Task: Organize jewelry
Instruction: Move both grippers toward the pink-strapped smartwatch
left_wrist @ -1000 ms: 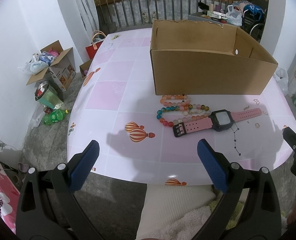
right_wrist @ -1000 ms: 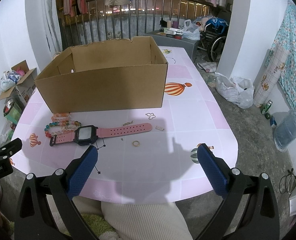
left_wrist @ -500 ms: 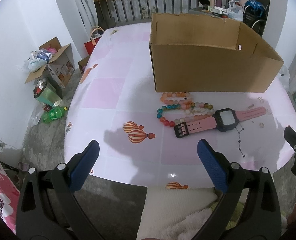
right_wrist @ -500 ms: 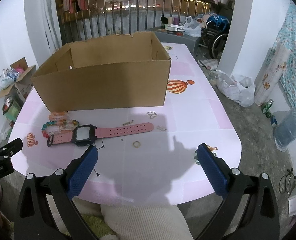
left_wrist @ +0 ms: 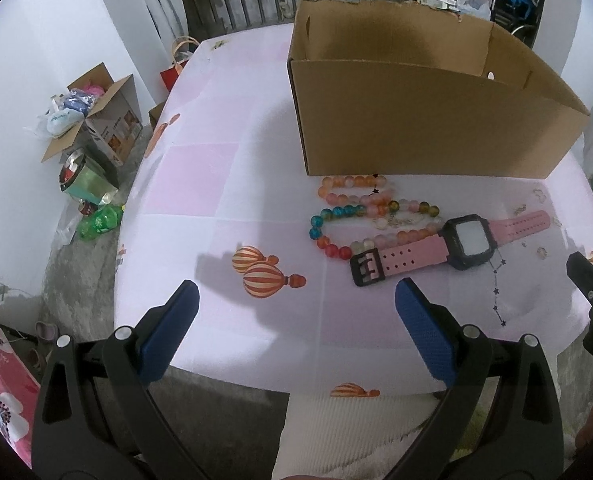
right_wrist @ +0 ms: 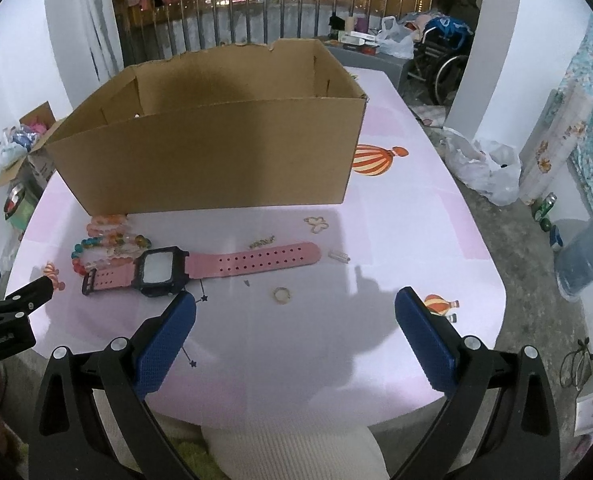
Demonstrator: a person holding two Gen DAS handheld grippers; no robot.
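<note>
Left gripper (left_wrist: pixel 296 316) and right gripper (right_wrist: pixel 295 320) both with jaws wide apart and empty above near table (left_wrist: pixel 224 160) edge; pink watch (right_wrist: pixel 200 270), bead bracelets (left_wrist: pixel 360 216), small ring (right_wrist: pixel 282 294) flat on tabletop just before open cardboard box (right_wrist: pixel 216 156).

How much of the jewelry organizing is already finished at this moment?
Nothing looks done yet. What shows of the cardboard box holds nothing, though its floor is hidden. Both the left gripper and the right gripper are open and hold nothing. Left on the table: the pink watch, the bead bracelets, the ring and small pieces beside the strap.
</note>
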